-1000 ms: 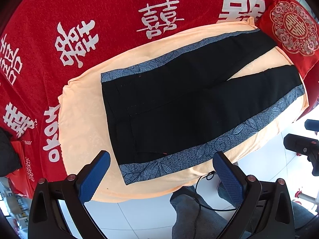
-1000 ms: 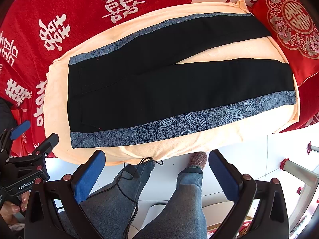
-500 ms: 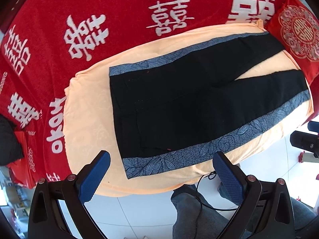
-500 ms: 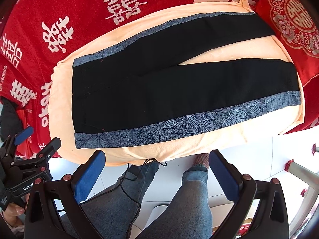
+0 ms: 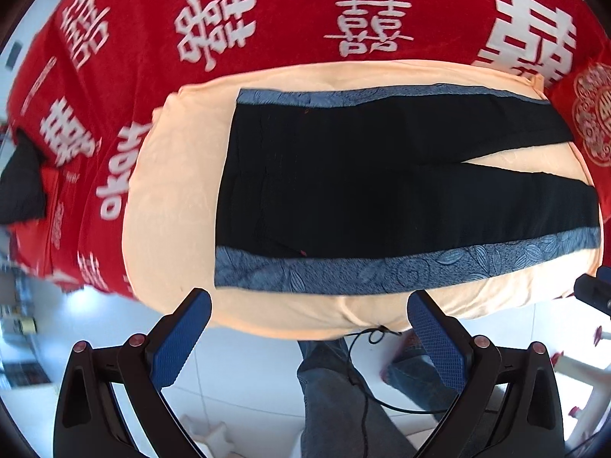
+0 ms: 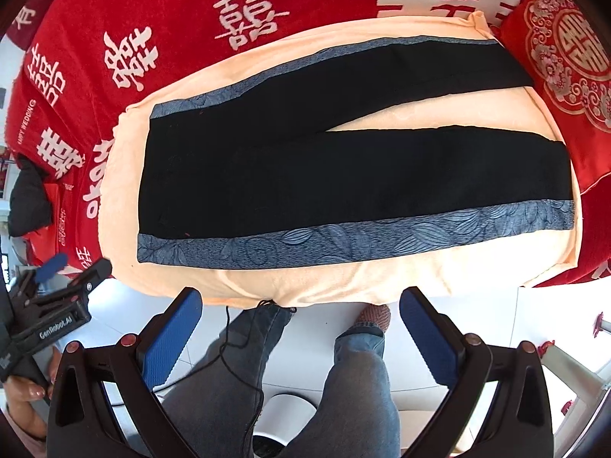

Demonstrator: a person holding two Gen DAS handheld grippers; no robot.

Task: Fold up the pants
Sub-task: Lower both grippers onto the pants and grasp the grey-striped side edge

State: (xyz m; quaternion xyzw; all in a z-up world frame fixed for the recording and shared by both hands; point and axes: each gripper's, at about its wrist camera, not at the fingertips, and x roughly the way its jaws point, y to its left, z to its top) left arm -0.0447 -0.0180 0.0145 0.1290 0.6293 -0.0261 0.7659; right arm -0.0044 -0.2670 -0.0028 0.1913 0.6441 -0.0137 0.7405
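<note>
Black pants (image 5: 382, 191) with blue leaf-patterned side stripes lie flat on a peach cloth (image 5: 175, 191), waistband to the left, the two legs spread apart to the right. They also show in the right wrist view (image 6: 343, 175). My left gripper (image 5: 309, 313) is open and empty, held above the near edge of the peach cloth. My right gripper (image 6: 299, 309) is open and empty, also above the near edge. The left gripper also shows at the left edge of the right wrist view (image 6: 57, 297).
A red bedspread (image 5: 267, 19) with white characters covers the bed behind the peach cloth. A red embroidered cushion (image 6: 565, 61) lies at the right by the leg ends. The person's jeans-clad legs (image 6: 355, 374) and a black cable (image 6: 229, 343) are over white floor tiles.
Both grippers have moved nearer to the bed, so the pants look larger. The left view has swung so the pants lie more level. Both grippers stay open.
</note>
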